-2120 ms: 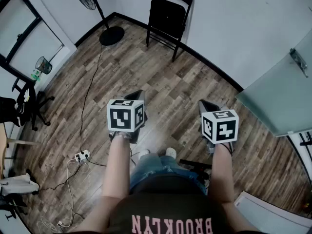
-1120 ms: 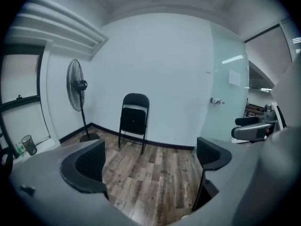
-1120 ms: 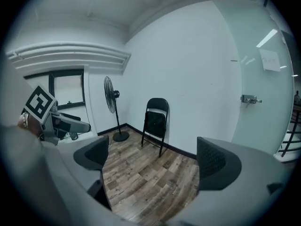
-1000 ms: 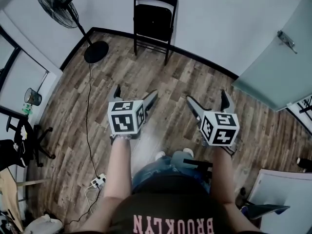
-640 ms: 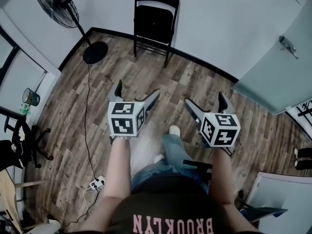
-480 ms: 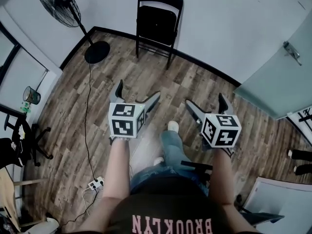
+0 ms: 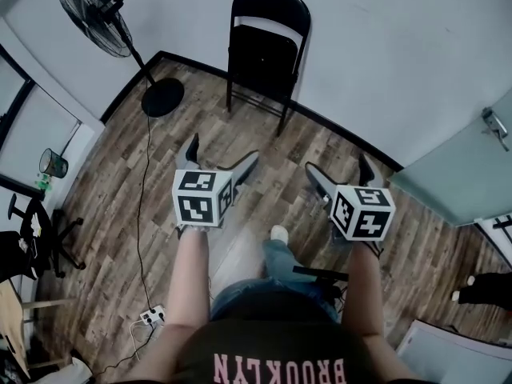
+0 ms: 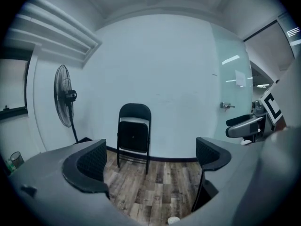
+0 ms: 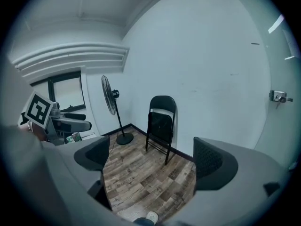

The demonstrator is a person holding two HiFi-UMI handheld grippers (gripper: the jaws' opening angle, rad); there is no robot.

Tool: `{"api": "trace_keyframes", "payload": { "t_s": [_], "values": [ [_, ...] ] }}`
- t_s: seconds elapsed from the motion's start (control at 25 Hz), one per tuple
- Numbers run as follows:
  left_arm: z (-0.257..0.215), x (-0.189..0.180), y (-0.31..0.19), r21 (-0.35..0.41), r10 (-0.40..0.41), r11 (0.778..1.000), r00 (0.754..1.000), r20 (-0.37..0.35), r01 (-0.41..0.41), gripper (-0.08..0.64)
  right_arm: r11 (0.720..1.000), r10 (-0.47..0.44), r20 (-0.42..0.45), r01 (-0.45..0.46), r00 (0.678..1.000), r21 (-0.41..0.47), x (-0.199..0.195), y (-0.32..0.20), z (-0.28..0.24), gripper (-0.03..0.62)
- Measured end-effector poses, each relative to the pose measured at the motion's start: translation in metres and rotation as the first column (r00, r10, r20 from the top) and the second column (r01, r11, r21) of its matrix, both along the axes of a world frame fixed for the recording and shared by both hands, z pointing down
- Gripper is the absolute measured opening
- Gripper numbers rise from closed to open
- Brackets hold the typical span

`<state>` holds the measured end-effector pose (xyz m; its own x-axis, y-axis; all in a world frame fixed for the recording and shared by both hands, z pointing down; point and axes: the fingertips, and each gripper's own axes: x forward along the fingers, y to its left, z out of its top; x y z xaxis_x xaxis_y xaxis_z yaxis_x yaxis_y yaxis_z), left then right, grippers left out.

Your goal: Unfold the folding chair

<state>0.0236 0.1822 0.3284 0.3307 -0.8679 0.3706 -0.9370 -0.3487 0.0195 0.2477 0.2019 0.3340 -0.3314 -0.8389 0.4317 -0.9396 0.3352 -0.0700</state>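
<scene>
Stepping forward since a moment ago, we have brought the folding chair (image 7: 266,42) slightly nearer; it stands folded against the white wall (image 7: 384,46). Our left gripper (image 7: 224,150) and right gripper (image 7: 336,165) hover side by side, well apart from the chair and pointing toward it, each with jaws spread wide, holding nothing.
</scene>
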Motion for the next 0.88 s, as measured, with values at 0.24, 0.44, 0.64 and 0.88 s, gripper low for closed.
{"api": "trace_keyframes", "payload": {
  "t_s": [0.24,0.44,0.64,0.88],
  "values": [
    [-0.01,0.019,-0.085,0.002,-0.04,0.999,0.999,0.003,0.04,0.571,1.0,-0.028,0.02,0.028,0.999,0.015,0.026,-0.093,-0.014,0.555],
    [-0.015,0.033,-0.134,0.021,-0.059,0.998,0.998,0.0,0.059,0.571,0.998,-0.052,0.014,0.052,0.999,0.029,0.039,-0.143,-0.017,0.554],
    [-0.014,0.033,-0.169,0.023,-0.079,0.997,0.997,0.015,0.079,0.571,0.999,-0.035,-0.001,0.035,0.999,0.022,0.053,-0.172,-0.013,0.554],
    [-0.019,0.02,-0.208,0.028,-0.11,0.994,0.994,0.029,0.109,0.571,1.0,0.012,0.024,-0.013,1.0,0.024,0.063,-0.205,-0.011,0.552]
  ]
}}
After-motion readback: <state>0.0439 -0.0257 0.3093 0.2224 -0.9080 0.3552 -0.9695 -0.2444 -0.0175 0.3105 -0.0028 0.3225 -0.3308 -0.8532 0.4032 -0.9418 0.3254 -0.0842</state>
